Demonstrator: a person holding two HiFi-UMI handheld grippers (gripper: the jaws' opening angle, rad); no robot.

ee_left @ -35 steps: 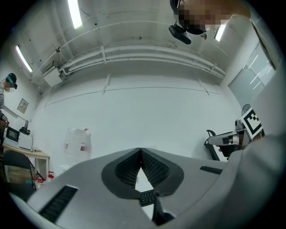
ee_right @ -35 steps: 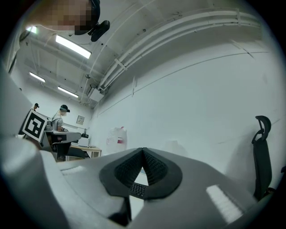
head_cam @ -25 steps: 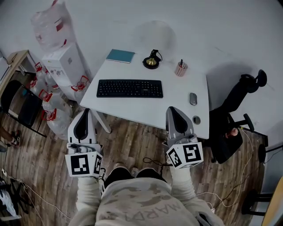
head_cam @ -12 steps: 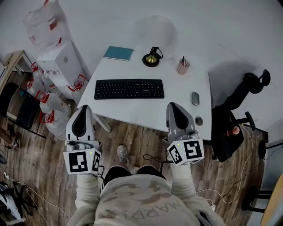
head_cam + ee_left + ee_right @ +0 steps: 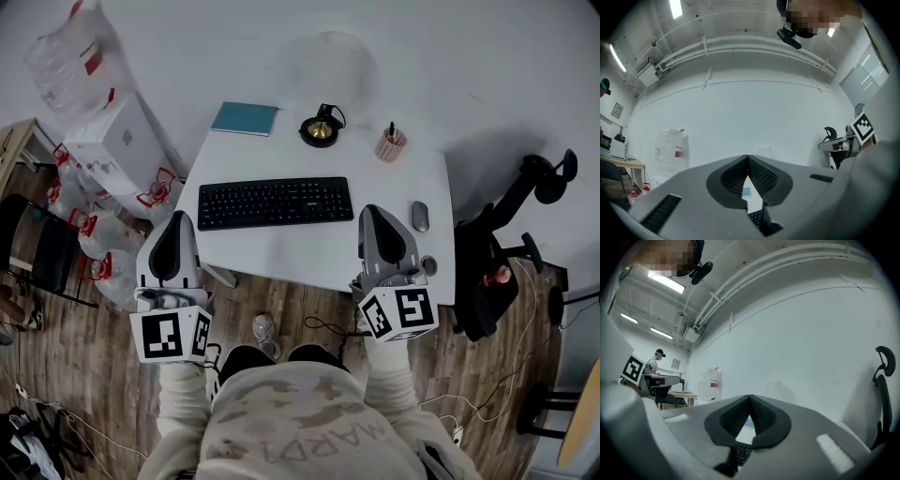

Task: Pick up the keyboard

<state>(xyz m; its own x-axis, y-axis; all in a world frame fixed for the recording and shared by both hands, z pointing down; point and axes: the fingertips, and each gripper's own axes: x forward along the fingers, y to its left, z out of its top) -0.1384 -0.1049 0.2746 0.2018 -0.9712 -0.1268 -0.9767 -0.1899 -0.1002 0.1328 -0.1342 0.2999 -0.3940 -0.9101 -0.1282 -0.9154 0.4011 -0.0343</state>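
Now holding the fingers of the left gripper (image 5: 178, 220) and right gripper (image 5: 373, 212) pressed shut on nothing, hovering at the near edge of the white desk (image 5: 300, 251), just short of the black keyboard (image 5: 275, 202) lying flat mid-desk, untouched.

The keyboard (image 5: 275, 202) is black; the desk (image 5: 309, 253) is white. The notebook (image 5: 245, 119) is teal, the round stand (image 5: 321, 129) black and brass, the pen cup (image 5: 390, 145) pinkish, the mouse (image 5: 420, 216) grey. The left gripper (image 5: 176, 220) and right gripper (image 5: 377, 214) are light grey with black insets. Their pads (image 5: 761, 176) are black with a fine grid texture, and their cubes (image 5: 171, 335) are white with black square markers. The floor (image 5: 75, 375) is brown wood planking. The office chair (image 5: 502, 253) is black. The sweater (image 5: 300, 422) is beige with a faint camouflage pattern. The water jug (image 5: 66, 56) is clear with a red label.
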